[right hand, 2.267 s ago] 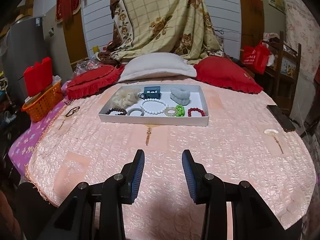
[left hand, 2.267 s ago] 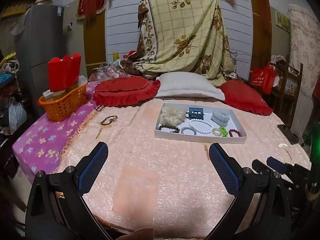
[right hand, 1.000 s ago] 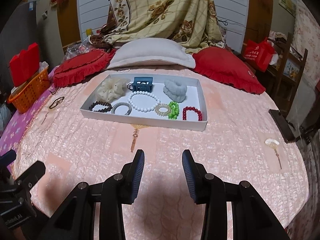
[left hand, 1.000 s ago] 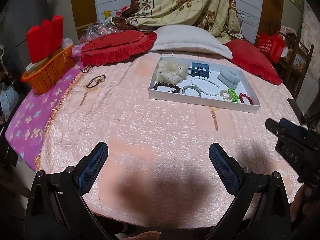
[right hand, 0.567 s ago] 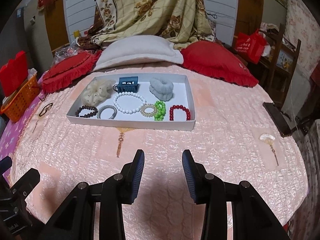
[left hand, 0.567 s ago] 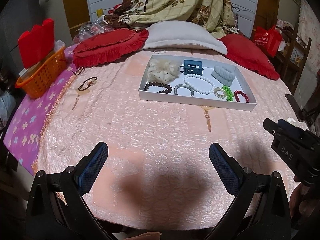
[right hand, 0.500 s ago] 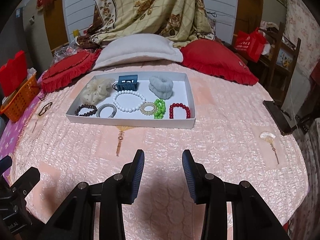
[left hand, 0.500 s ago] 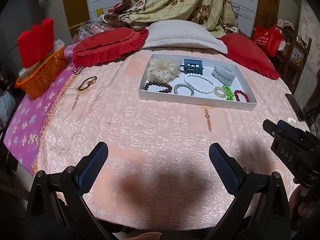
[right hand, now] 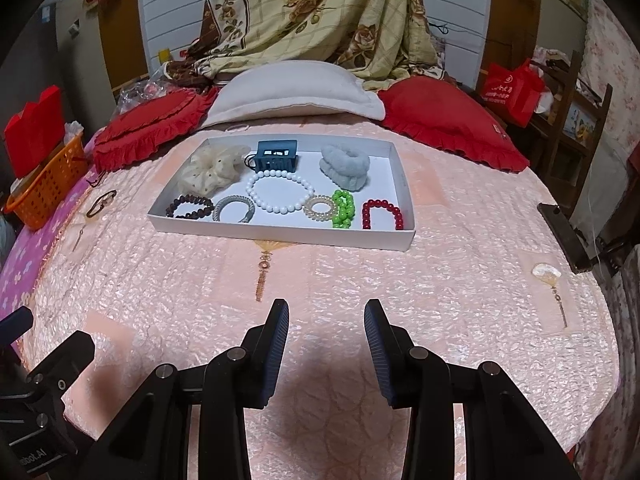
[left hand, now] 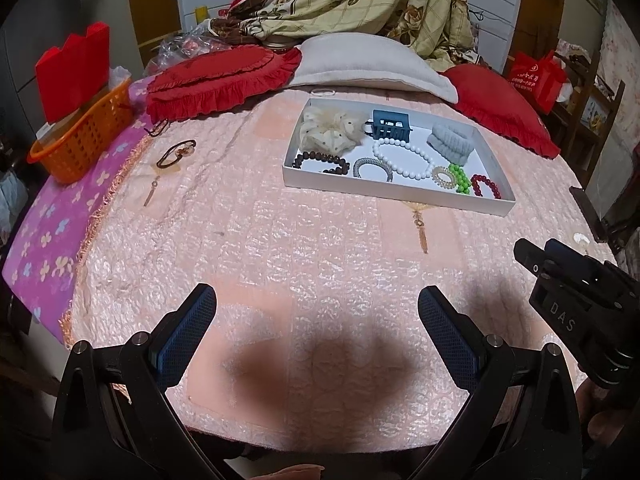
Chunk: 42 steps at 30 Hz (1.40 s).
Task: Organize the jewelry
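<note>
The tray (right hand: 400,184) sits in the upper middle of your right view, on the pink quilt (right hand: 440,280), and it holds everything close together: white beads (right hand: 280,192), a green bracelet (right hand: 344,208) touching a coil tie (right hand: 322,208), a red bracelet (right hand: 382,214) at the tray's lower right corner, a dark bracelet (right hand: 190,206), a grey coil (right hand: 236,208), a cream scrunchie (right hand: 212,170), a blue clip (right hand: 276,156) and a grey scrunchie (right hand: 344,168).

Your right gripper (right hand: 326,336) hangs low in the frame with a narrow gap, empty. Your left gripper (left hand: 316,332) is spread wide, empty, at the bottom of its view.

The risk is crowding — reach for the green bracelet and you may drag the coil tie along, or nudge the red one against the wall. Beads roll; a pinch on one bead may slip. A hard push on the near wall could shove the light tray up the quilt. One loose band (left hand: 176,154) lies at the left of the left view, easy to forget.

Writing: "DAS" on the right gripper's body at the left view's right edge. The red bag (right hand: 510,90) has white print — too small to read.
</note>
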### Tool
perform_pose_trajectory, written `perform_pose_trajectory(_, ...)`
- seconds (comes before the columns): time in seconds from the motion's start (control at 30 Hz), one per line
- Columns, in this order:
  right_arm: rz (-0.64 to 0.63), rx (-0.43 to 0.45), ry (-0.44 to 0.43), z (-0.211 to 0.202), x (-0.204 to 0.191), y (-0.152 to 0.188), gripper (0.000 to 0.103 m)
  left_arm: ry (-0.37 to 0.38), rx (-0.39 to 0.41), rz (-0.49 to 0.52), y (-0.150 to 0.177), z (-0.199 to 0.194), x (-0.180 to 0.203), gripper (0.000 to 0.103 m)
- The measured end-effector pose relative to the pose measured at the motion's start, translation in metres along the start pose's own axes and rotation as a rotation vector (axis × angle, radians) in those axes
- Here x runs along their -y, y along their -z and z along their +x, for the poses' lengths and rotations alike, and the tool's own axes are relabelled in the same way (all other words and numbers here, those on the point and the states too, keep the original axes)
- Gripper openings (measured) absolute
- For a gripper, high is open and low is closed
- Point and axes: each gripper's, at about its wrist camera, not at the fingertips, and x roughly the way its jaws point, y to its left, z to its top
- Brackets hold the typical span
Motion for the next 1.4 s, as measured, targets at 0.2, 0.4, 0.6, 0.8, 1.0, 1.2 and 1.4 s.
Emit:
perform_pose_trajectory(0.2, 0.0, 0.0, 0.003, 0.0, -0.002, -0.001, 0.037, -0.009, -0.005, -0.014, 0.002, 0.002, -0.005, 0.101)
perform_pose_trajectory(0.4, -0.001, 0.006, 0.003, 0.0, -0.004, -0.001, 0.037, -0.02, -0.009, -0.021, 0.002, 0.004, -0.007, 0.101)
perform_pose_trajectory(0.6, 0.001, -0.001, -0.002, 0.003, -0.002, 0.0, 0.037, -0.024, -0.021, -0.005, 0.002, 0.007, -0.003, 0.101)
perform_pose_trajectory(0.8, -0.008, 0.007, -0.015, 0.006, -0.001, -0.003, 0.037, -0.036, -0.019, -0.002, -0.004, 0.009, -0.002, 0.101)
perform_pose_trajectory(1.0, -0.02, 0.028, -0.022, 0.009, -0.003, -0.013, 0.037, -0.067, 0.014, 0.028, -0.019, 0.011, 0.001, 0.101)
perform_pose_trajectory(1.2, -0.018, 0.04, -0.029, 0.015, -0.002, -0.022, 0.037, -0.058, 0.002, 0.049, -0.028, 0.022, 0.004, 0.101)
perform_pose_trajectory(1.4, -0.004, 0.036, -0.029, 0.024, 0.002, -0.028, 0.037, -0.058, -0.011, 0.059, -0.034, 0.033, 0.006, 0.101)
